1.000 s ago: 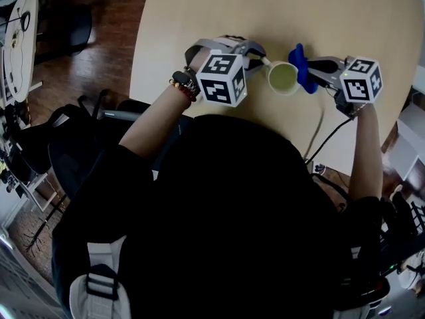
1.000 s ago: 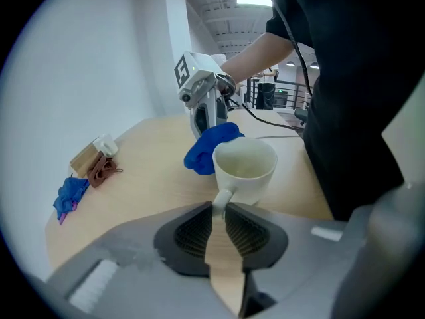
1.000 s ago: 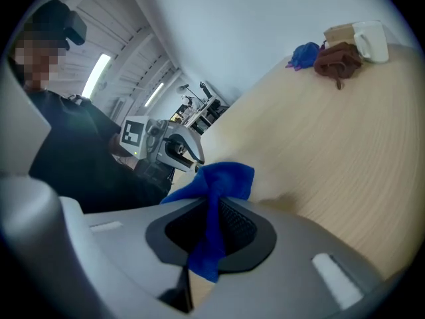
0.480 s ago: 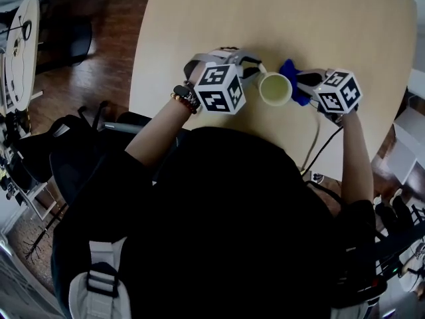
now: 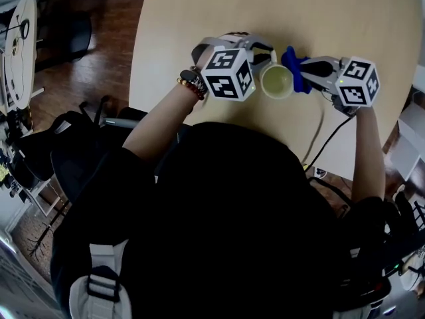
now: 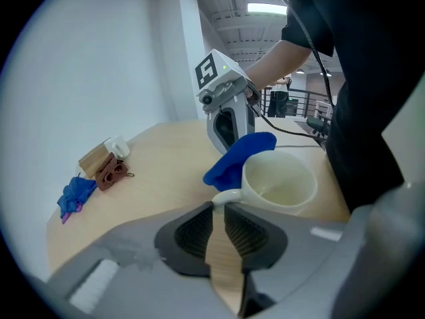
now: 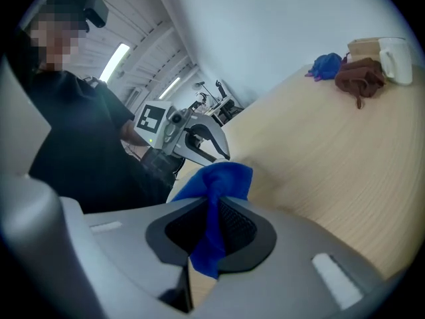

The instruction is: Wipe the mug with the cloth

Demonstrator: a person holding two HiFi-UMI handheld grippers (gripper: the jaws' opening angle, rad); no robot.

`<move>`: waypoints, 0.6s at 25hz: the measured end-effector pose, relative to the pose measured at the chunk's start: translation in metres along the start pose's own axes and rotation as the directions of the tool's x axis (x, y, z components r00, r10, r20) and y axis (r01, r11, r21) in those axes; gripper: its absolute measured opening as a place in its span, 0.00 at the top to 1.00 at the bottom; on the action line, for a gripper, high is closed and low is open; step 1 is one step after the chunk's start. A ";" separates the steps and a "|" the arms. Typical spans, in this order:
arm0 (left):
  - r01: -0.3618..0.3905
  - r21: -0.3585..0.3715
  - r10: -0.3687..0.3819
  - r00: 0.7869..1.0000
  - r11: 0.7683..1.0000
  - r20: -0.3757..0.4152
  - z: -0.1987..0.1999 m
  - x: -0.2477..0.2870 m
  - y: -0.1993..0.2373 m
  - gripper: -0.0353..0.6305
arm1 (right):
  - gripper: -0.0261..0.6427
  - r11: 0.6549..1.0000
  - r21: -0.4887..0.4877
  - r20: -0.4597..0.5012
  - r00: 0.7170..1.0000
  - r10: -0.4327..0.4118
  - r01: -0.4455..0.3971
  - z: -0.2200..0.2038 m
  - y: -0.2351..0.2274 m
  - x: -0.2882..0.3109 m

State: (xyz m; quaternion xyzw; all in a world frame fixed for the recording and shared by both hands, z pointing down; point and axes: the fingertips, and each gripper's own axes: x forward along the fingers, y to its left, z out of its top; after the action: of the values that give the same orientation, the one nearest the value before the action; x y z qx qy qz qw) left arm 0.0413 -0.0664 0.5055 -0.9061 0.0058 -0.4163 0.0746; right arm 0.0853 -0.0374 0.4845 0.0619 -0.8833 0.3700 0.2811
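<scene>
A cream mug (image 5: 276, 81) stands on the pale wooden table (image 5: 199, 18). My left gripper (image 5: 260, 57) is shut on the mug's handle (image 6: 224, 197), which sits between the pads in the left gripper view. My right gripper (image 5: 307, 72) is shut on a blue cloth (image 5: 295, 68). In the left gripper view the blue cloth (image 6: 239, 157) lies against the far rim and side of the mug (image 6: 279, 181). In the right gripper view the blue cloth (image 7: 216, 188) bunches up between the jaws and hides the mug. The mug's inside looks empty.
At the far end of the table lie a second blue cloth (image 6: 75, 195), a brown cloth (image 6: 111, 173) and a wooden block with a small white mug (image 6: 106, 150). A cable (image 5: 319, 141) trails from the right gripper over the table's near edge. My body stands close to that edge.
The right gripper pushed the cloth in against the mug, then drew back to the right. The left gripper with the mug shifted slightly right and away from me.
</scene>
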 end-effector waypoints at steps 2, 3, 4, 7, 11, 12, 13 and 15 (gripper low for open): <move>-0.005 -0.008 0.005 1.000 1.000 0.008 0.003 0.002 0.000 0.86 | 0.89 1.000 -0.004 -0.027 0.999 -0.022 0.022 -0.005 -0.002 0.007; -0.007 -0.010 0.007 1.000 1.000 0.010 0.004 0.004 0.000 0.87 | 0.89 0.999 -0.008 -0.048 0.998 -0.042 0.041 -0.009 -0.004 0.011; -0.009 -0.008 0.009 1.000 1.000 0.010 0.005 0.006 0.000 0.88 | 0.89 0.998 -0.015 -0.073 0.995 -0.063 0.062 -0.013 -0.006 0.015; -0.011 0.006 0.011 1.000 1.000 -0.002 0.008 0.010 0.001 0.91 | 0.89 0.992 -0.043 -0.138 0.982 -0.125 0.120 -0.025 -0.012 0.027; -0.009 0.003 0.009 1.000 1.000 -0.004 0.010 0.014 0.001 0.92 | 0.89 0.985 -0.036 -0.133 0.976 -0.170 0.167 -0.030 -0.018 0.028; -0.008 0.000 0.008 1.000 1.000 -0.004 0.009 0.014 0.002 0.92 | 0.89 0.986 -0.023 -0.113 0.980 -0.165 0.164 -0.028 -0.017 0.026; -0.008 -0.002 0.008 1.000 1.000 -0.006 0.009 0.012 0.002 0.91 | 0.89 0.988 -0.007 -0.086 0.985 -0.153 0.153 -0.024 -0.014 0.023; -0.009 0.004 0.010 1.000 1.000 -0.013 0.008 0.010 0.002 0.91 | 0.89 0.993 0.023 -0.018 0.993 -0.117 0.117 -0.014 -0.007 0.015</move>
State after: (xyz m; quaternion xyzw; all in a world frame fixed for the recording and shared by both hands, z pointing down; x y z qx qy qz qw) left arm 0.0540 -0.0682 0.5074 -0.9033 0.0098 -0.4217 0.0782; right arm 0.0810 -0.0312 0.5047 0.1139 -0.8714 0.3638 0.3089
